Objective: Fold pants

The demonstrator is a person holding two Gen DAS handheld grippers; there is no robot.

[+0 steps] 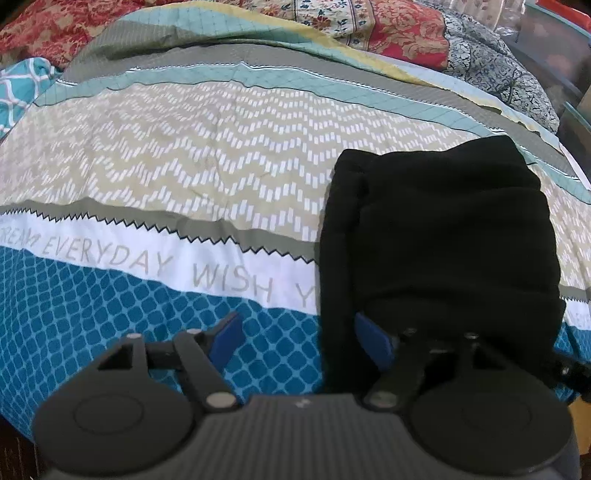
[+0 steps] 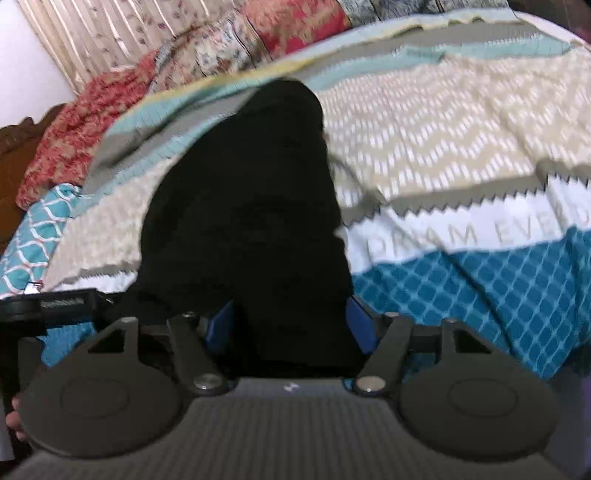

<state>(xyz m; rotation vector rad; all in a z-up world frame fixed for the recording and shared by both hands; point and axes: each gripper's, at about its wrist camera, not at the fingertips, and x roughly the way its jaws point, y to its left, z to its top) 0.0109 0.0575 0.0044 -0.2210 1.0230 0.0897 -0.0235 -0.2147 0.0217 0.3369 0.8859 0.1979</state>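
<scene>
Pants (image 1: 439,236) are lying as a compact black bundle on the patterned bedspread (image 1: 192,155), sitting at about three o'clock in the left wrist view and running from six up toward twelve o'clock in the right wrist view. Folding is looking largely done, judging by the short, layered stack.

Left gripper (image 1: 303,336) is standing with its jaws apart; one blue pad (image 1: 227,339) is hanging over bare bedspread at seven o'clock, the other is sitting against the near left edge of the bundle, partly hidden by cloth. Nothing is being squeezed there.

Right gripper (image 2: 288,328) is straddling the near end of the pants (image 2: 251,206), its blue pads showing on either side of the black cloth. Whether the pads are pressing on the fabric cannot be told (the cloth is dark and the picture blurred); the wide stance is suggesting a released hold rather than a pinch.

Both tools are sitting at the near edge, which is fitting a let-go after laying a fold down. Floral quilts (image 1: 388,33) are bunching at twelve o'clock, well clear.
</scene>
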